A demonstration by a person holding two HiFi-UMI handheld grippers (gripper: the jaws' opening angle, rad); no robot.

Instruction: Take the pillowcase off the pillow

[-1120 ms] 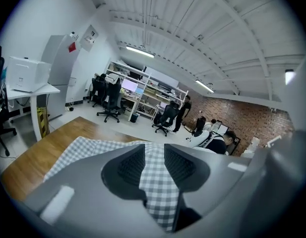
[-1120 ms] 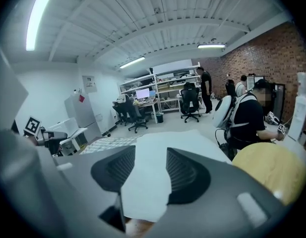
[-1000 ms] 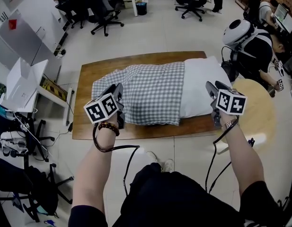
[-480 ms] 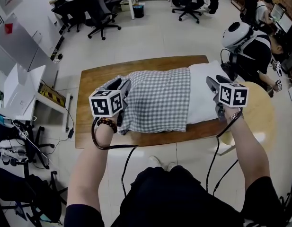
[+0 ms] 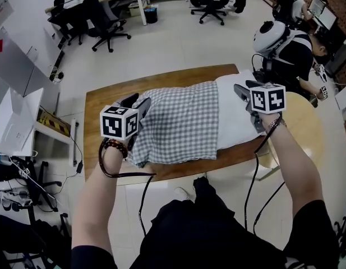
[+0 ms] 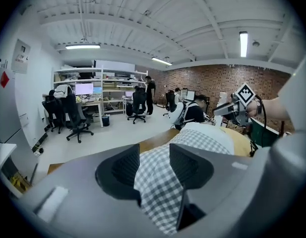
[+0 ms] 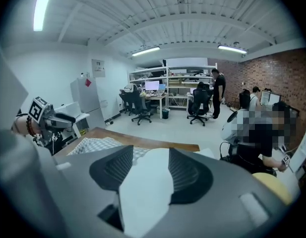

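Observation:
A pillow (image 5: pixel 235 122) lies across the wooden table (image 5: pixel 100 105), its white right end bare. The grey-and-white checked pillowcase (image 5: pixel 178 119) covers the rest, and its left corner droops toward the front edge. My left gripper (image 5: pixel 136 101) hovers over the case's left end. Its jaws have just been opening, and checked fabric (image 6: pixel 157 187) shows in the gap without clear pad pressure. My right gripper (image 5: pixel 243 88) is over the bare end. Its jaws have also been opening, with white pillow (image 7: pixel 143 192) showing between them.
A round pale wooden table (image 5: pixel 307 128) stands at the right. A seated person with a white helmet (image 5: pixel 290 49) is just beyond the table's right end. Office chairs (image 5: pixel 102 15) and desks stand at the back, white cabinets (image 5: pixel 15 128) at the left.
Both grippers have risen a little and moved farther over the pillow. The left gripper has rolled. Its jaws stand visibly wider than before. The pillow and case lie much as they did.

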